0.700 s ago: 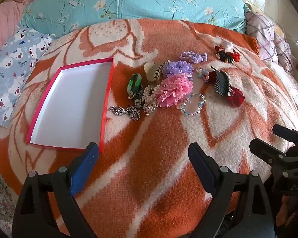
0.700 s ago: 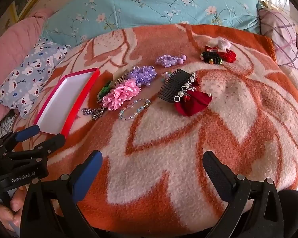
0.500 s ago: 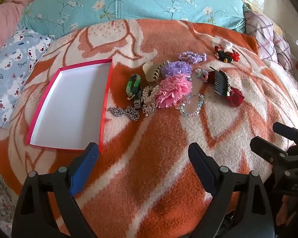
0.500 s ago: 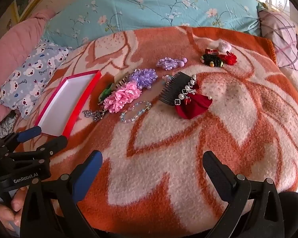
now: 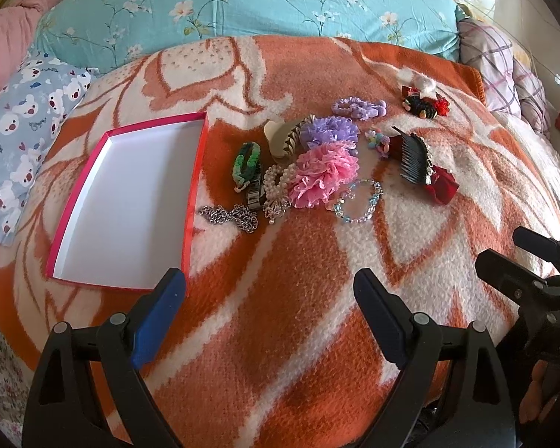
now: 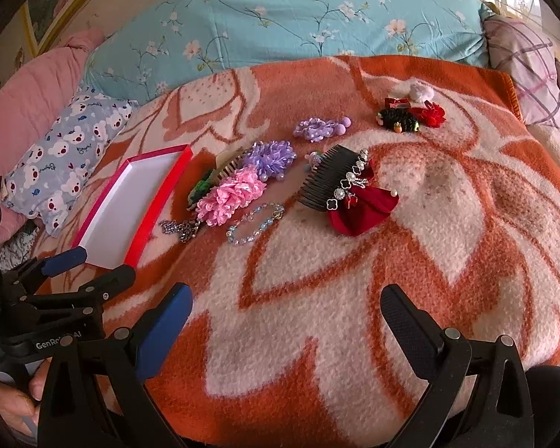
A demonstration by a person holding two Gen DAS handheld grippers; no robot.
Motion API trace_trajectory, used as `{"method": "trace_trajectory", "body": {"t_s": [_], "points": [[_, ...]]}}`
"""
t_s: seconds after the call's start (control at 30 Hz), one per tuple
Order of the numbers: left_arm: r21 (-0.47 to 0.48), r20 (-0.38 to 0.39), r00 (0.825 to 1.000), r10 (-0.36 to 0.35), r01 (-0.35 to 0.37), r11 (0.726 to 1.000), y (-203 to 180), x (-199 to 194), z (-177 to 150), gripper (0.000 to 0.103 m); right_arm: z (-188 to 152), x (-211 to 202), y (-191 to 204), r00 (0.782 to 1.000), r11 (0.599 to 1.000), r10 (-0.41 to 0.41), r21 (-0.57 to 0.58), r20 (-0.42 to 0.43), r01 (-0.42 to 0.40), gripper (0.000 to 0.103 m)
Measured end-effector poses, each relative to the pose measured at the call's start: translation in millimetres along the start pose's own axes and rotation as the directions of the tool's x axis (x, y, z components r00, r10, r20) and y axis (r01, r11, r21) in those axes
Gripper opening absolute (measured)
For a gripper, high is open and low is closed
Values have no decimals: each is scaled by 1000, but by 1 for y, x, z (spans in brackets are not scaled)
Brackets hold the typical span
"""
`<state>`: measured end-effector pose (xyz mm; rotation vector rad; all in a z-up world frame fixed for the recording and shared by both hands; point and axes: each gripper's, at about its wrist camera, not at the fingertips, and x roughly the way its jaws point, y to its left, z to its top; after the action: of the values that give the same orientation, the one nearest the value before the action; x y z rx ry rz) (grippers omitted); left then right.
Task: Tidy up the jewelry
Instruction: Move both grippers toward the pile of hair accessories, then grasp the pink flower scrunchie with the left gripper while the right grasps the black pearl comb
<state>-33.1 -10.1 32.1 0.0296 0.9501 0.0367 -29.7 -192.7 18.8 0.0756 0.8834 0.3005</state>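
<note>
An empty red-rimmed white box [image 5: 194, 186] [image 6: 156, 205] lies on the orange blanket at the left. To its right sits a cluster of jewelry: a silver chain [image 5: 229, 216], pearl strands [image 5: 276, 190], a green band [image 5: 247, 162], a pink flower [image 5: 324, 173] [image 6: 231, 198], a purple flower [image 5: 330, 132], a clear bead bracelet [image 5: 358, 201] [image 6: 255, 224] and a dark comb with a red bow [image 5: 422, 166] [image 6: 347, 194]. My left gripper [image 5: 268, 313] and right gripper [image 6: 285, 321] hover open above the near blanket, nothing between their fingers.
A purple scrunchie [image 6: 319, 127] and a black and red hair clip [image 6: 410, 115] lie farther back. A teal floral quilt [image 6: 280, 26], a bear-print pillow [image 5: 18, 130] and a plaid pillow [image 6: 530, 67] border the blanket. A person's hand [image 6: 15, 403] holds the left tool.
Both views have tilted up slightly, so the box and jewelry sit a little lower in the frames. Both grippers stay open and hold nothing.
</note>
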Motion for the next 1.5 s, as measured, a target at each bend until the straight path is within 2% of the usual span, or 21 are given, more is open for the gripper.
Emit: {"method": "trace_trajectory", "body": {"t_s": [0.4, 0.73, 0.97, 1.23, 1.33, 1.5], "points": [[11, -13, 1000, -8, 8, 1000, -7, 12, 9, 92, 3, 9, -6, 1000, 1000, -17, -4, -4, 17, 101], [22, -37, 999, -12, 13, 1000, -11, 29, 17, 92, 13, 16, -20, 999, 1000, -22, 1, 40, 22, 101], [17, -56, 998, -34, 35, 999, -12, 42, 23, 92, 21, 23, -36, 998, 999, -5, 46, 55, 3, 101], [21, -59, 997, -48, 50, 999, -12, 57, 34, 92, 33, 36, -56, 999, 992, 22, 120, 34, -26, 100], [19, -59, 996, -61, 62, 998, -11, 61, 39, 92, 38, 40, -60, 999, 993, 4, 116, 33, -8, 100], [28, -44, 995, -87, 88, 996, -13, 70, 52, 92, 48, 51, -65, 999, 992, 18, 128, 32, -22, 98]]}}
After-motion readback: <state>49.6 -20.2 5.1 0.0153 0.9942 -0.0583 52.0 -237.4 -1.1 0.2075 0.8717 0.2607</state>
